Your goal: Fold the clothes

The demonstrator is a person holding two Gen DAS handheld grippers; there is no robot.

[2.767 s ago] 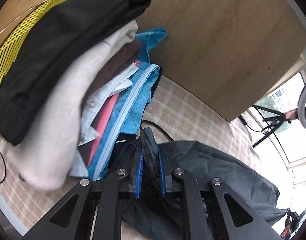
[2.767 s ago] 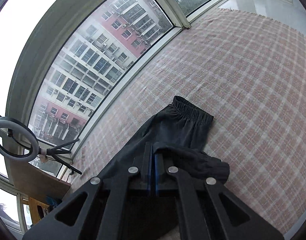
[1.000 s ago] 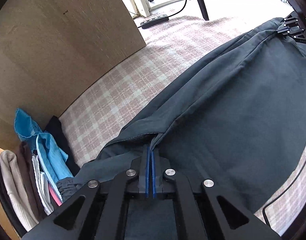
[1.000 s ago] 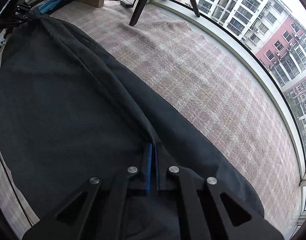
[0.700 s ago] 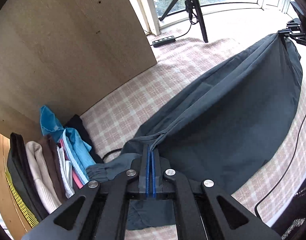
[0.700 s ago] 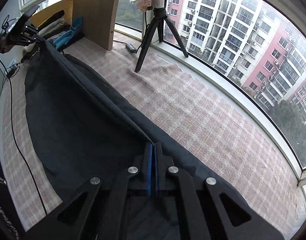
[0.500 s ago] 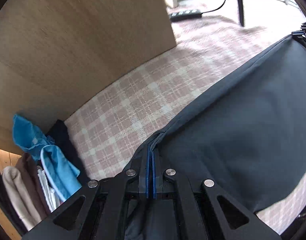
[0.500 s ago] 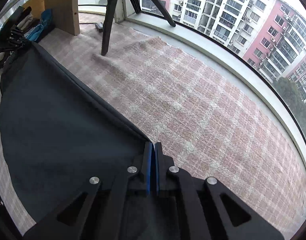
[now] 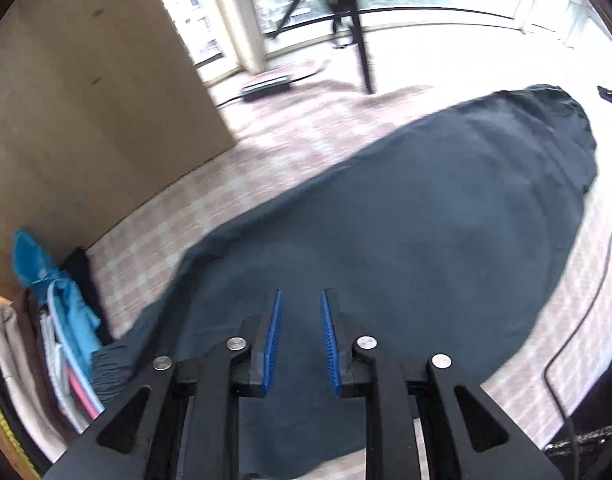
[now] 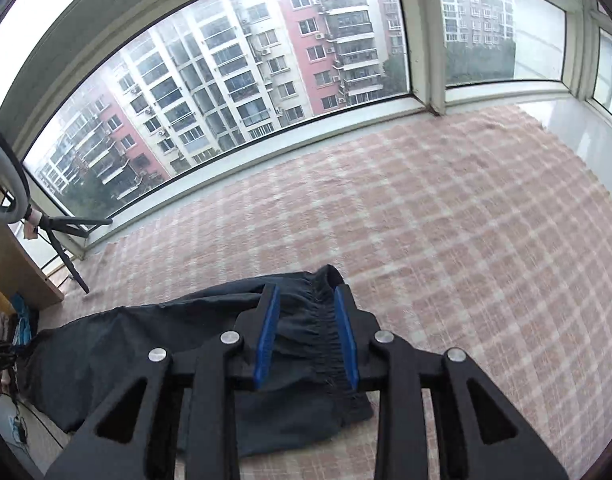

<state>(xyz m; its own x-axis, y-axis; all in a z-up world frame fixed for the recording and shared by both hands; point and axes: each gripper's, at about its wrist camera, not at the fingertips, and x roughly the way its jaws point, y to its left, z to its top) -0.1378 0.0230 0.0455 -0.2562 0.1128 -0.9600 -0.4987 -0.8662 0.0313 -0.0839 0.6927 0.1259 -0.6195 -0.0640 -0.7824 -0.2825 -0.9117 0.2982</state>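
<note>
A dark grey pair of trousers [image 9: 405, 216] lies spread flat on the pink checked blanket [image 9: 154, 248]. My left gripper [image 9: 300, 308] is open just above one end of it, holding nothing. In the right wrist view my right gripper [image 10: 306, 300] is open over the gathered elastic waistband [image 10: 317, 320] of the trousers [image 10: 126, 344], with the waistband lying between the blue pads [image 10: 266, 332]. The far end of the trousers reaches toward the left gripper seen at the left edge.
A stack of folded clothes [image 9: 54, 336] stands at the left against a wooden panel [image 9: 86, 100]. A tripod [image 9: 345, 20] and a power strip [image 9: 268, 88] stand by the window. A black cable [image 9: 585, 320] runs along the right. The blanket [image 10: 465, 240] extends to the window sill.
Both grippers have opened and let go of the trousers, which were held stretched between them and now lie flat on the blanket. Both grippers have pulled back a little.
</note>
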